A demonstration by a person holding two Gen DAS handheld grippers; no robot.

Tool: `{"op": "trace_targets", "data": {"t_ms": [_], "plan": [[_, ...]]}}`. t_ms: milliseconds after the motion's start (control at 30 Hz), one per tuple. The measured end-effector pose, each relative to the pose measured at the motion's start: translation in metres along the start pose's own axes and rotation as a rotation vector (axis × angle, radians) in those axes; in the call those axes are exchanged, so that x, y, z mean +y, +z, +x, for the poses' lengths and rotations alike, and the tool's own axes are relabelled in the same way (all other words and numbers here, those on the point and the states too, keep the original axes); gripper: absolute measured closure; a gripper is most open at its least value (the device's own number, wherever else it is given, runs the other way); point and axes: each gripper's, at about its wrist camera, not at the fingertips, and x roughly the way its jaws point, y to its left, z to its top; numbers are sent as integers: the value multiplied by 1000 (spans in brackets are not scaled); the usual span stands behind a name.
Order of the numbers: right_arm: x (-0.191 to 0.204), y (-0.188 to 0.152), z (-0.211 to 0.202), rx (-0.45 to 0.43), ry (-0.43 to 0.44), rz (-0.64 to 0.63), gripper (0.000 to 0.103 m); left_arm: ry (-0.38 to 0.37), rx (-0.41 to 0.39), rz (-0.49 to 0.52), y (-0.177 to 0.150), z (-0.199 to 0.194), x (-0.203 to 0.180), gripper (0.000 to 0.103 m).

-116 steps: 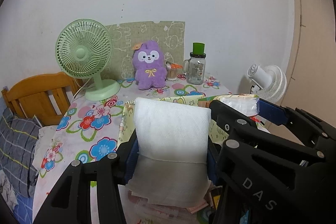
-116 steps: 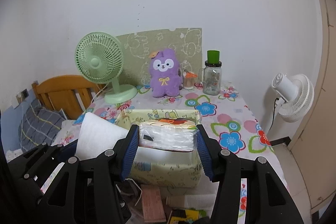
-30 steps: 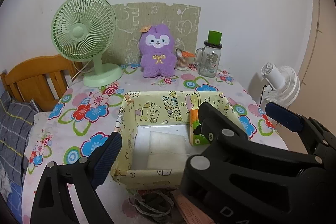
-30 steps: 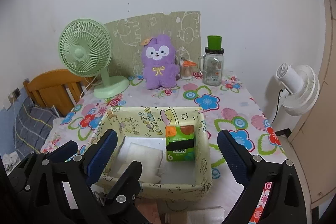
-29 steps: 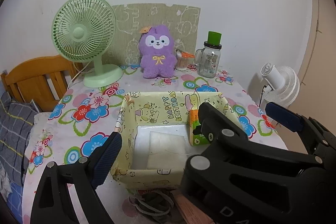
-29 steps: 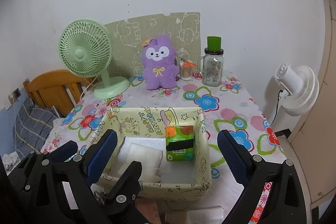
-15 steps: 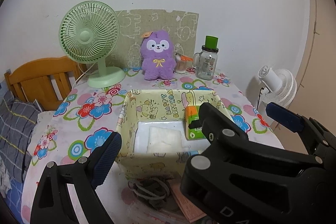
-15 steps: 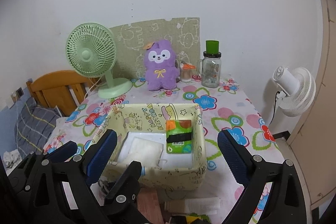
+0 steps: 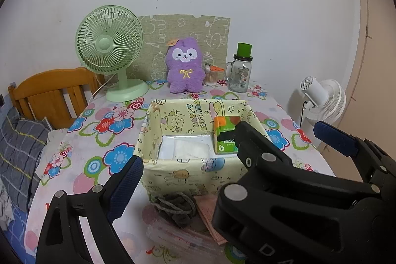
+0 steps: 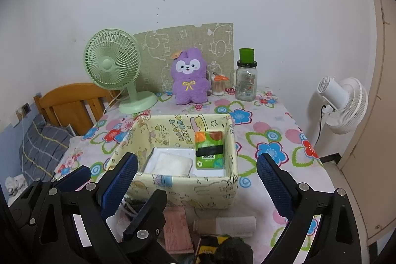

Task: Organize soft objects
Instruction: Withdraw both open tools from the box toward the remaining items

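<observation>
A yellow fabric box (image 9: 173, 171) (image 10: 210, 192) stands mid-table. Inside lie a white folded cloth (image 9: 190, 149) (image 10: 173, 162) and a green tissue pack (image 9: 224, 135) (image 10: 210, 149) leaning on the right wall. Both grippers are open and empty, held in front of the box: the left gripper (image 9: 232, 157) in its own view, the right gripper (image 10: 195, 180) in its own. A grey mesh sponge (image 9: 177, 210) and a pink cloth (image 10: 177, 229) lie in front of the box, with a rolled white cloth (image 10: 227, 223) beside them.
At the back stand a green desk fan (image 9: 111, 53), a purple plush toy (image 9: 184, 68), a cotton swab jar (image 9: 211, 76) and a glass jar with green lid (image 9: 240, 72). A wooden chair (image 9: 52, 93) is left; a white floor fan (image 9: 324, 98) right.
Both grippers let go of the white cloth and the tissue pack, which now lie in the box. Both have since drawn back, showing more items in front of the box.
</observation>
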Motion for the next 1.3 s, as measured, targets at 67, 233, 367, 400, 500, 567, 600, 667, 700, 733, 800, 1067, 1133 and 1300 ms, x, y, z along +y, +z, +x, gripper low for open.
{"op": "trace_targets", "data": {"t_ms": [67,233,367,400,500,567,600,667,700,733,800,1067,1133,1300], "plan": [[-1,-2,-2,6,7,6,5,0,0,2,-3,-3,-1,8],[-2,-9,-10,8,20,16,5,-7,-3,4,-10,-10,-4,8],[-1,-14,-17,-1,6,9,5,-16,-8,3,-14,-15,-6,8],[-1,-15,-18,-2,1,8,5,-19,-10,3,-16,-16,-6,8],[-1,-19,-23,-3,-6,5,5,-27,-8,3,-20,-19,-7,8],[-2,-22,-24,-4,-9,3,5,-30,-10,7,-24,-20,-8,8],[-2,-24,-25,-3,-12,2,5,-31,-8,7,-25,-20,-8,8],[-2,-28,-26,2,-22,-1,5,-34,-2,5,-29,-20,-9,8],[-3,-30,-26,5,-29,-1,5,-37,2,4,-30,-20,-9,8],[-3,-31,-27,7,-30,0,5,-42,6,4,-32,-20,-10,8],[-5,-34,-29,7,-29,5,5,-47,7,8,-34,-20,-11,8],[-15,-46,-35,9,-45,12,5,-67,12,38,-44,-23,-22,8],[-18,-49,-37,9,-50,14,5,-73,12,47,-46,-23,-25,8],[-25,-56,-37,18,-64,10,5,-87,16,61,-52,-21,-32,8]]}}
